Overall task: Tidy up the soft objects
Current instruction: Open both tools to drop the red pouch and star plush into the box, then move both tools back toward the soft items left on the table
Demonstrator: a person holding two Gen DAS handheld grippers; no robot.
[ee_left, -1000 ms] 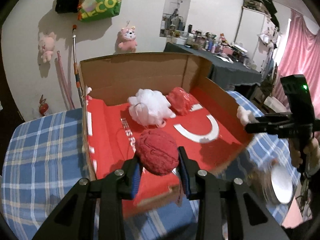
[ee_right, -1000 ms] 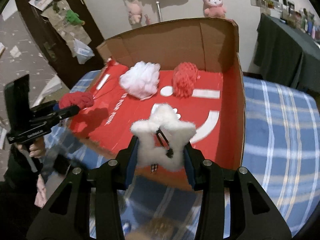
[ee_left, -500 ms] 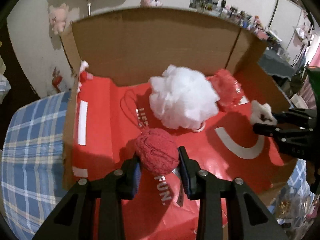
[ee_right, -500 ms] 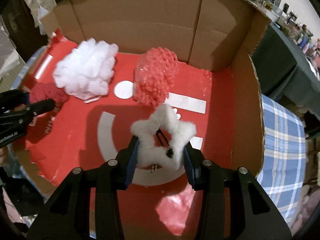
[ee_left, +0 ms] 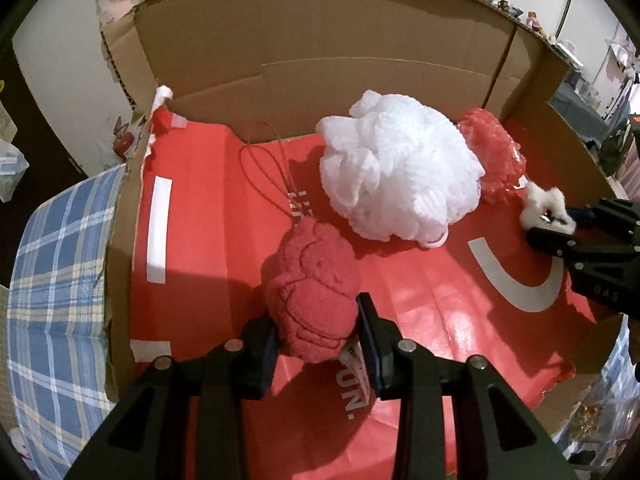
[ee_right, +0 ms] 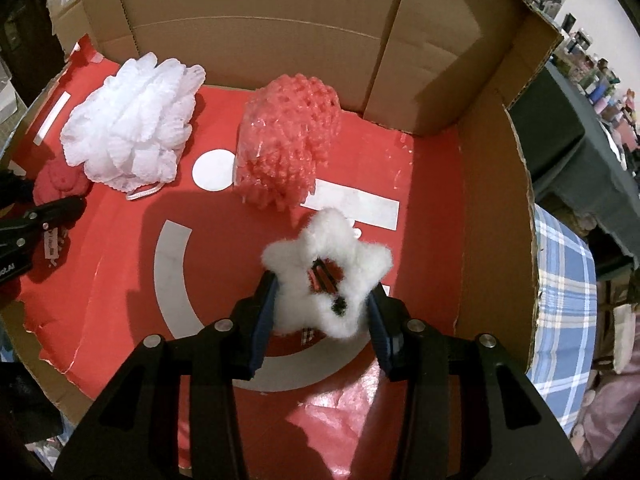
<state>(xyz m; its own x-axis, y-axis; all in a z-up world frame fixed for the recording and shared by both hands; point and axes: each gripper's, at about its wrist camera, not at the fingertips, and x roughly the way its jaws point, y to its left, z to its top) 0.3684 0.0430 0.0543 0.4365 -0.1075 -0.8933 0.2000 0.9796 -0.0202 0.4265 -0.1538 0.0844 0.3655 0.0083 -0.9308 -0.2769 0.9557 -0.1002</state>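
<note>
Both tongs have gone deeper into the cardboard box (ee_right: pixel 472 184) than they were a second ago, and each one still has its toy. The left tongs (ee_left: pixel 318 332) are squeezed shut on a red plush toy (ee_left: pixel 314 296), low over the red liner (ee_left: pixel 432 312) at 7 o'clock in the left view. The right tongs (ee_right: pixel 320 312) are pinched on a white fluffy star (ee_right: pixel 328 272), which hangs over the grey curve printed on the liner, near the middle of the right view. A white bath pouf (ee_left: pixel 400 168) lies at 1 o'clock from the red plush toy, close to the back wall of the box. A red curly pouf (ee_right: pixel 286 140) sits just beside it, at 12 o'clock from the star. A thin red cord loop (ee_left: pixel 268 164) lies on the liner at 11 o'clock from the plush. The box sits on a blue plaid cloth (ee_left: pixel 56 264) over the bench.
</note>
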